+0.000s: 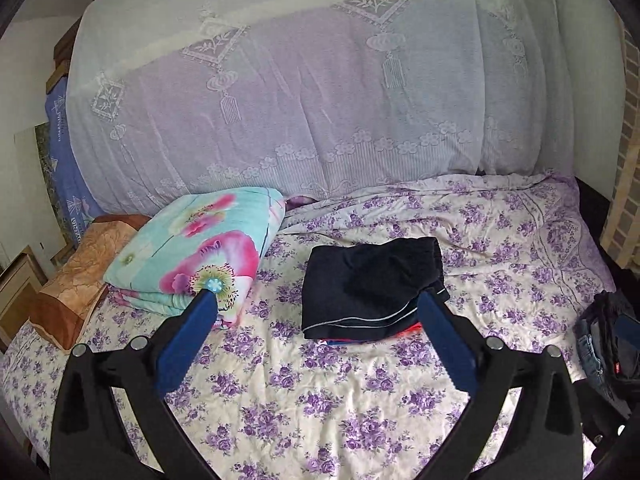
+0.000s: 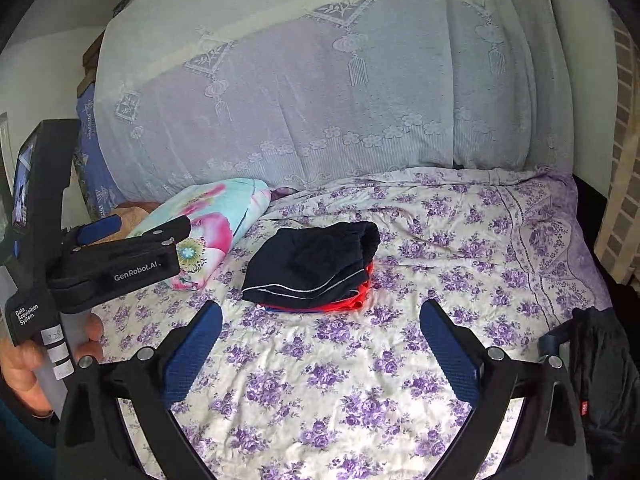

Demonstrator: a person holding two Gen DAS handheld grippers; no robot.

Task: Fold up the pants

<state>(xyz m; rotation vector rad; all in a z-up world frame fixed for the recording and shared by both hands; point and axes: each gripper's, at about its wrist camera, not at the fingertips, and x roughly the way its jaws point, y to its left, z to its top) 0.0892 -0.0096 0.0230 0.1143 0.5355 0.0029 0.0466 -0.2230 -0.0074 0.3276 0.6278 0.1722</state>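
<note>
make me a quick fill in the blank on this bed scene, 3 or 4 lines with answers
1. The folded dark pants lie on top of a ____ garment.
2. The folded quilt lies to the ____ of the pants.
3. The left gripper and right gripper both have their jaws ____.
4. The bedsheet is printed with ____ flowers.

Answers: red; left; open; purple

a home bedroom — floral bed sheet [image 1: 360,392], folded quilt [image 1: 192,248], lace curtain [image 1: 320,100].
</note>
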